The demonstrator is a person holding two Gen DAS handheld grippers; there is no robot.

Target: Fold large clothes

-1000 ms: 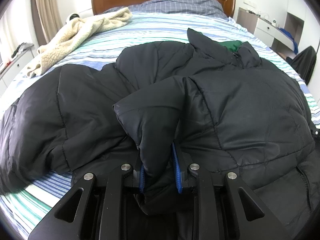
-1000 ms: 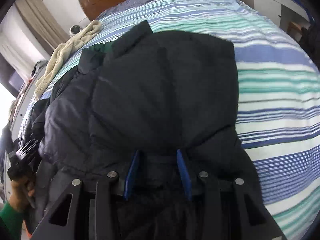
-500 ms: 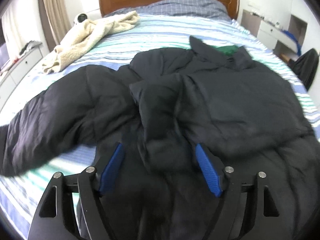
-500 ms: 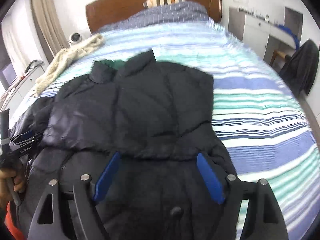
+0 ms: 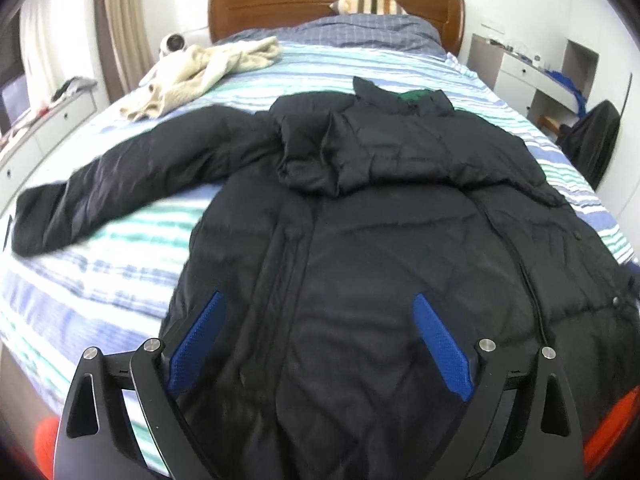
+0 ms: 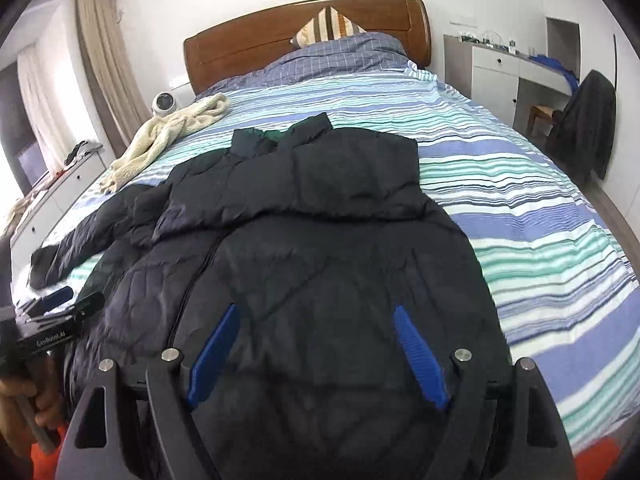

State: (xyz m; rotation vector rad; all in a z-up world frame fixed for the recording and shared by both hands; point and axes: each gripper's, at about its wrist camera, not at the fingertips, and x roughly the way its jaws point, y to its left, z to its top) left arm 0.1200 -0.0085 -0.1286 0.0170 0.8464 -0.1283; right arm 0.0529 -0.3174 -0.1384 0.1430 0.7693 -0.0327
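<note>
A black puffer jacket (image 5: 400, 240) lies front-up on the striped bed (image 5: 120, 272), its green-lined collar (image 5: 412, 98) toward the headboard. One sleeve (image 5: 120, 184) stretches out to the left; the other sleeve (image 5: 312, 152) lies folded over the chest. My left gripper (image 5: 320, 308) hovers over the jacket's lower part, its jaws opening wide, with no cloth pressed between the blue pads. The right wrist view shows the jacket (image 6: 320, 240) too, its right side folded in. My right gripper (image 6: 317, 312) stands open above the hem, holding nothing. The left gripper (image 6: 60, 312) shows at that view's left edge.
A cream fleece blanket (image 5: 200, 72) lies at the bed's far left by a white round device (image 5: 172, 42). A wooden headboard (image 5: 320, 0) and pillows close the far end. A dark garment hangs on a chair (image 6: 588, 128) at the right, beside white cabinets (image 6: 496, 76).
Both grippers let go of the jacket cloth and opened wide. Both drew back and up toward the foot of the bed, leaving the folded sleeve and side lying on the jacket.
</note>
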